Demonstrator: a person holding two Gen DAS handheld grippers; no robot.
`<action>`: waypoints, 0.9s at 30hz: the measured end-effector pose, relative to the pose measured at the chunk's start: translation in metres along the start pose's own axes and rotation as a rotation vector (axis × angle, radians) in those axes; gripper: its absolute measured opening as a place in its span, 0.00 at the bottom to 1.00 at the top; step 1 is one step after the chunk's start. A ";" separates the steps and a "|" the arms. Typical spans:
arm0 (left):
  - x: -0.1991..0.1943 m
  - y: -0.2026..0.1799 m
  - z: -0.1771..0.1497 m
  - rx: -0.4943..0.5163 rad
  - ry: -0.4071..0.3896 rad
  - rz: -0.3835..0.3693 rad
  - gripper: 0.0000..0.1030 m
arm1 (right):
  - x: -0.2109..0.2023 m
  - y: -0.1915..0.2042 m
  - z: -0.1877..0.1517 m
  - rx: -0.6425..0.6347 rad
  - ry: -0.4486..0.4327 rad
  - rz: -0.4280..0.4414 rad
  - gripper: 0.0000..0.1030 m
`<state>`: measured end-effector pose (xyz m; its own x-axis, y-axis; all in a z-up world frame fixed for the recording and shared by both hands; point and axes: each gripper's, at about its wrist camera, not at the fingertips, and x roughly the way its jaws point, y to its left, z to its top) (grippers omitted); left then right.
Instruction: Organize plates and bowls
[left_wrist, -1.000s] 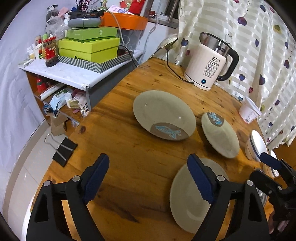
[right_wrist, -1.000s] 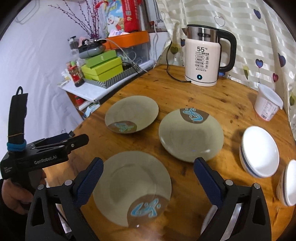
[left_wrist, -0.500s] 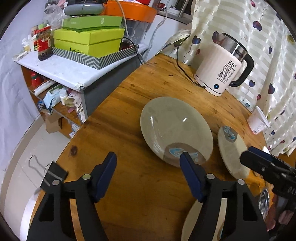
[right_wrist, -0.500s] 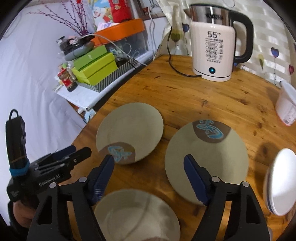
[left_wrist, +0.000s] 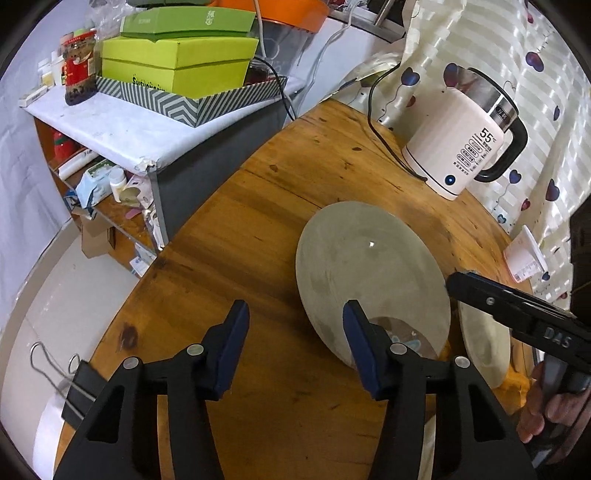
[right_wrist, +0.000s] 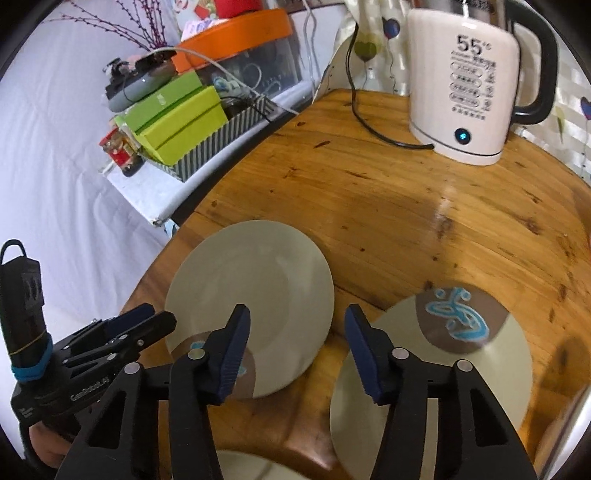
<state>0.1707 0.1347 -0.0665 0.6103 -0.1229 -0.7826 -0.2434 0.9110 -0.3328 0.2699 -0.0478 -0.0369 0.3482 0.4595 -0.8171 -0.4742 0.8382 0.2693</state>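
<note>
Left gripper (left_wrist: 295, 328) jaws just narrowed, gripping nothing, right gripper (right_wrist: 295, 330) same, nothing pinched, straddling gap between two plates, far plate (right_wrist: 255, 295), near plate (right_wrist: 465, 365), third plate's rim (right_wrist: 243, 463) at bottom, one kettle (right_wrist: 469, 85), wooden table (right_wrist: 388, 206).

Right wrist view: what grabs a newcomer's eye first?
The white electric kettle at the far right of the wooden table, its front reading 55. Nearer, two grey-green plates lie flat side by side: the left plate and the right plate, whose brown patch with blue scribble faces the kettle. Beyond the table's left edge, lime-green boxes are stacked in a striped tray.
</note>
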 end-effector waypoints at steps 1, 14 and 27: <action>0.002 0.001 0.001 -0.003 0.003 -0.002 0.51 | 0.004 -0.001 0.001 0.002 0.008 -0.001 0.51; 0.012 -0.005 0.009 0.020 0.008 -0.048 0.28 | 0.029 -0.012 0.004 0.045 0.043 -0.003 0.23; 0.002 -0.012 0.009 0.036 -0.019 -0.039 0.24 | 0.024 -0.011 0.005 0.065 0.038 0.001 0.23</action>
<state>0.1817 0.1276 -0.0595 0.6328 -0.1514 -0.7594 -0.1919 0.9195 -0.3432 0.2871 -0.0444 -0.0573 0.3167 0.4498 -0.8351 -0.4205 0.8558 0.3015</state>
